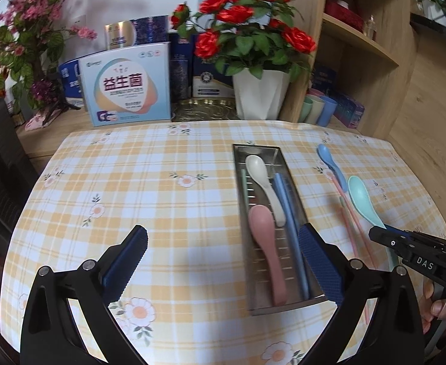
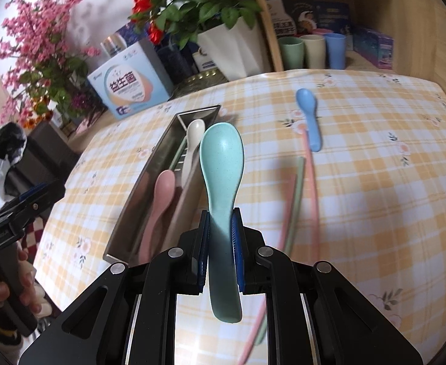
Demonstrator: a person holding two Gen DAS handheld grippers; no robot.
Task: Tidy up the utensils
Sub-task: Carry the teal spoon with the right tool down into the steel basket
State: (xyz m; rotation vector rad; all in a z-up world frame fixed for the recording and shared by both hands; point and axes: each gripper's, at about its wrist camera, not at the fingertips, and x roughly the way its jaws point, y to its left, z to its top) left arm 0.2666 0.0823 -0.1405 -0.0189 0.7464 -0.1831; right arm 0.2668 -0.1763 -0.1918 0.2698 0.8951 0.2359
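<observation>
While the teal spoon (image 2: 221, 164) juts forward, clamped by the right gripper (image 2: 220, 228), the left gripper (image 1: 223, 249) gapes empty above the tray (image 1: 255, 149).

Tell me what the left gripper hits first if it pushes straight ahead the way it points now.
Probably the checked tablecloth: the open left gripper aims down at bare cloth just left of the metal tray. Its right finger could clip the tray's edge; depth is unclear.

Left gripper (image 1: 223, 243) jaws stand wide apart above the tablecloth (image 1: 131, 182). Metal tray (image 1: 255, 149) holds a white spoon (image 1: 261, 173) and a pink spoon (image 1: 264, 237).
</observation>
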